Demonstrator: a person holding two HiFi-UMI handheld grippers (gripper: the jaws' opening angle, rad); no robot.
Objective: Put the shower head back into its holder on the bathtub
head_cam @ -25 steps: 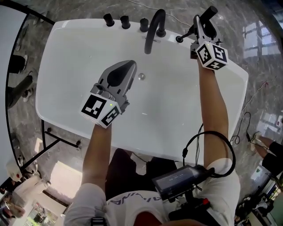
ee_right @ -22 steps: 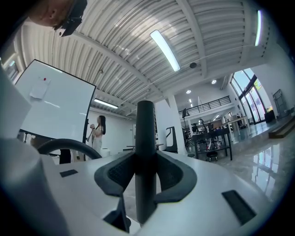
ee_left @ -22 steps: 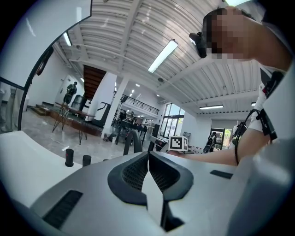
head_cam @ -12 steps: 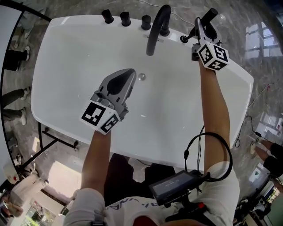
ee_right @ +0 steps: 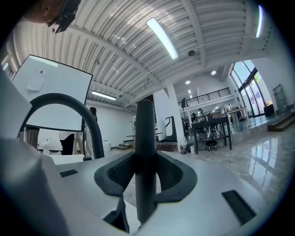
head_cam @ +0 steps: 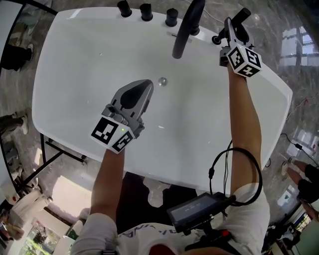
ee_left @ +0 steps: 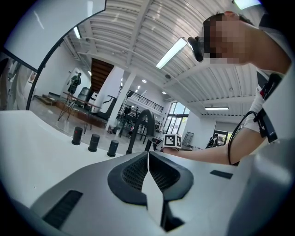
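In the right gripper view the black shower head handle (ee_right: 144, 138) stands upright between the jaws, and my right gripper (ee_right: 145, 161) is shut on it. The head view puts my right gripper (head_cam: 233, 27) at the far right rim of the white bathtub (head_cam: 75, 60), with the shower head (head_cam: 242, 16) sticking out past it. A small black fitting (head_cam: 217, 39) sits on the rim just left of that gripper; I cannot tell whether it is the holder. My left gripper (head_cam: 147, 84) hovers over the tub's inside, jaws together and empty, as the left gripper (ee_left: 148, 155) view confirms.
A curved black faucet (head_cam: 185, 27) rises from the far rim, left of the right gripper. Three black knobs (head_cam: 145, 11) stand in a row left of it. The drain (head_cam: 162, 80) lies in the tub floor beside the left gripper's tip. Marble floor surrounds the tub.
Both grippers have sunk closer to the tub. The right gripper has kept its hold on the shower head beside the faucet; the left has stayed shut over the basin.
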